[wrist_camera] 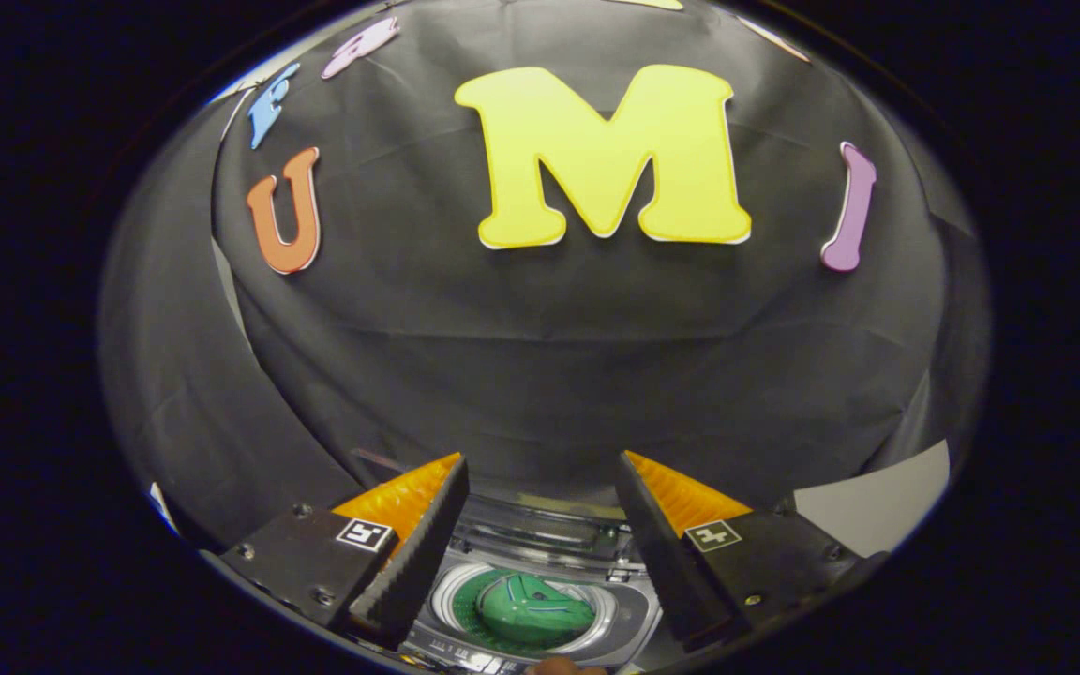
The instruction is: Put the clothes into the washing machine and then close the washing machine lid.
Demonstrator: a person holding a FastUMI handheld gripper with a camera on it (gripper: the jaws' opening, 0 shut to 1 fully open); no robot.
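A small grey top-loading washing machine [629, 614] sits below and between my fingers. Its round drum opening holds a green garment [526, 609], bunched inside. The clear lid [540, 530] stands raised at the back of the machine, just beyond the drum. My gripper [542, 459] hangs above the machine, open, with a wide gap and nothing between the two orange-and-black fingers [418, 553]. The fingers touch neither the garment nor the lid.
A person's fingertip [561, 667] shows at the machine's front edge. Black booth cloth rises right behind the machine. A pale surface [877, 506] lies off to the right, past the right finger.
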